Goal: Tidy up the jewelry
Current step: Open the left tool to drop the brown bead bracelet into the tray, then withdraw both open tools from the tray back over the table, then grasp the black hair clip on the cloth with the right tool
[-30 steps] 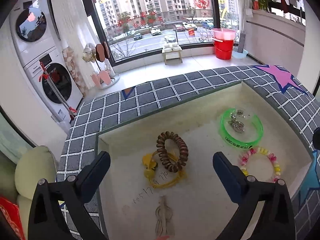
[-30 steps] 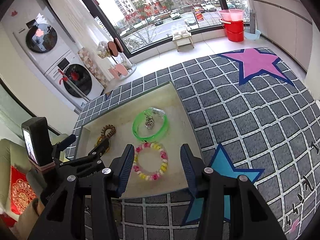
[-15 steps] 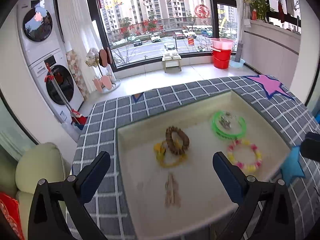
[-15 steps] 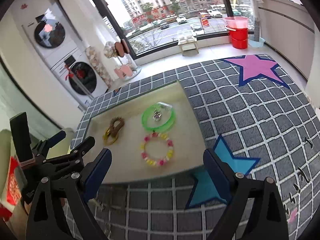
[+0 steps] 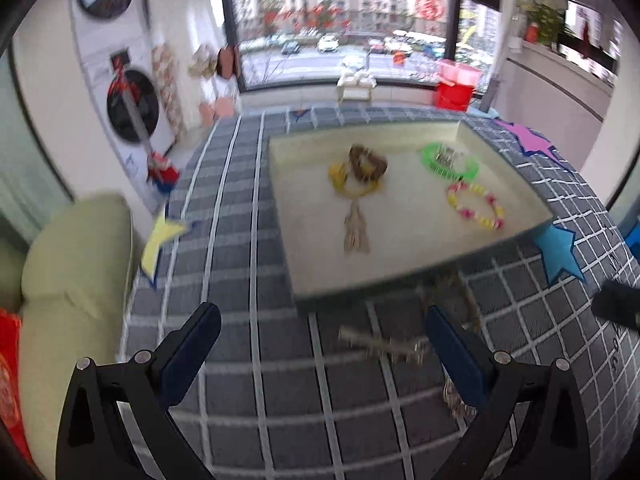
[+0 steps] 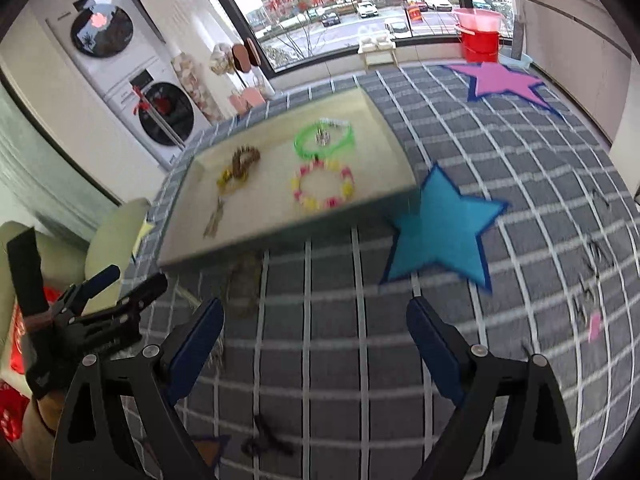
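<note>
A cream tray (image 5: 400, 256) (image 6: 280, 232) lies on a grey checked cloth. In it are a green bangle (image 5: 449, 161) (image 6: 324, 139), a pink and yellow bead bracelet (image 5: 476, 205) (image 6: 323, 187), a brown bead bracelet on a yellow ring (image 5: 362, 168) (image 6: 239, 167) and a tassel (image 5: 355, 228). Blurred chains (image 5: 404, 346) (image 6: 242, 280) lie on the cloth in front of the tray. My left gripper (image 5: 320, 352) is open and empty, back from the tray. My right gripper (image 6: 314, 346) is open and empty over the cloth.
The cloth has a blue star (image 6: 440, 224), a pink star (image 6: 500, 80) and a yellow star (image 5: 160, 244). A pale green cushion (image 5: 76, 264) sits at the left. Small dark items (image 6: 264, 444) lie on the cloth near the right gripper. The left gripper shows in the right wrist view (image 6: 104, 304).
Both grippers have pulled back from the tray toward the near side, and the tray looks smaller. The right gripper's jaws opened wide. Chains in front of the tray came into view.
</note>
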Motion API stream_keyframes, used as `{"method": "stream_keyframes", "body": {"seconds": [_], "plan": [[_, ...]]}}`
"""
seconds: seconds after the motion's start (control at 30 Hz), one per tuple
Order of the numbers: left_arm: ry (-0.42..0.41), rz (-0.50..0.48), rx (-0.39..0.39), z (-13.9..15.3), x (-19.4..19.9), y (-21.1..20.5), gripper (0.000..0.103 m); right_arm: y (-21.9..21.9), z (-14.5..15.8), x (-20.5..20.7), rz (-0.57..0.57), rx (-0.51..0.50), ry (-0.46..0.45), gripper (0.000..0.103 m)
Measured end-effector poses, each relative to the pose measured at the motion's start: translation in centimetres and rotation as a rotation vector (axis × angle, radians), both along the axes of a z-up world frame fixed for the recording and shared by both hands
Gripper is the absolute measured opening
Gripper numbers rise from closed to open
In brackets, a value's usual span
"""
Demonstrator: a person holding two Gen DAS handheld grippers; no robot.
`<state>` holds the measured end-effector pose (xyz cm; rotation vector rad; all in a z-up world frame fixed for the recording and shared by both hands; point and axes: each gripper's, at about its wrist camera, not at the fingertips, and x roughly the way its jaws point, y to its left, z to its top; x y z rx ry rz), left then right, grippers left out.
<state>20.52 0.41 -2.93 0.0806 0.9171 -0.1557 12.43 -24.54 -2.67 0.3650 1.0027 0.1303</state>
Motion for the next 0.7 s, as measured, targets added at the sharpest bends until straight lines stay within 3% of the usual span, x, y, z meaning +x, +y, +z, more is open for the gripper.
{"method": "stream_keyframes", "body": {"seconds": [0.27, 0.7], "plan": [[0.098, 0.135, -0.067, -2.7, -0.7, 0.5, 0.103, 1.9, -1.5, -4.1, 0.032, -0.045, 0.029, 0.094], [0.18, 0.329, -0.089, -4.7, 0.4, 0.5, 0.103, 5.8, -3.0, -5.8, 0.13, -0.146, 0.026, 0.094]]}}
